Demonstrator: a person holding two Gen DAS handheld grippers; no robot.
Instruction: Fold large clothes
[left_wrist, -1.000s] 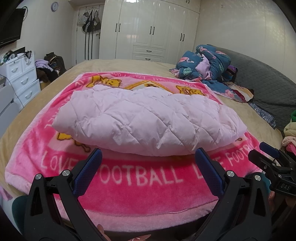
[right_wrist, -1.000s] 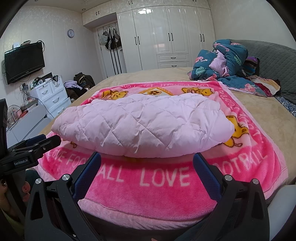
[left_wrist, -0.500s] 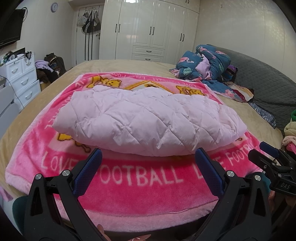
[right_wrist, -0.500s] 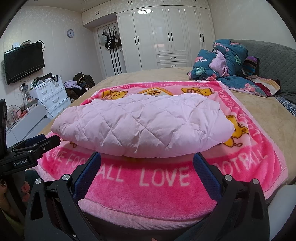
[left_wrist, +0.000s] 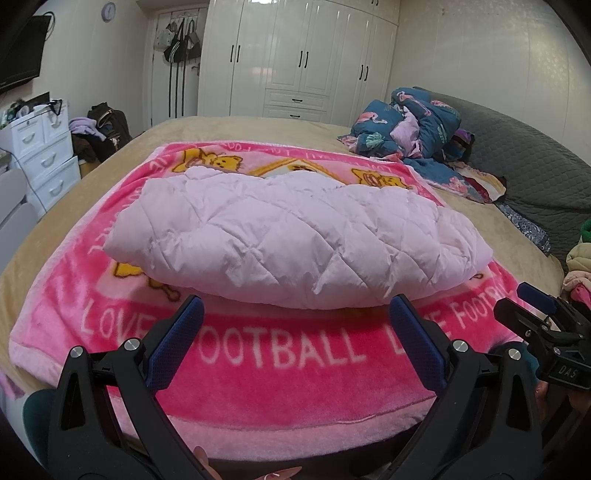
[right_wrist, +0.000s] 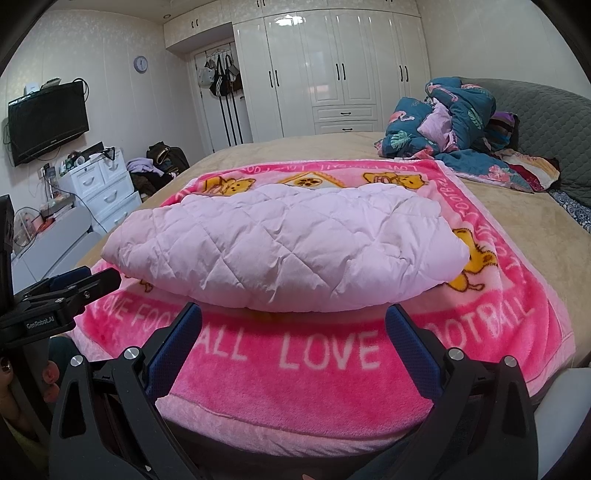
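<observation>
We see our left gripper (left_wrist: 295, 317) and right gripper (right_wrist: 293, 321) both spread wide, fingers (left_wrist: 177, 343) empty — touching nothing, held at the bed's near edge. The folded pale-pink quilted jacket (left_wrist: 295, 236), puffy with diamond stitching, lies across the middle of a fleecy pink blanket (left_wrist: 288, 373) on the tan bed (right_wrist: 535, 236). White wardrobes (right_wrist: 332, 74) line the far wall.
</observation>
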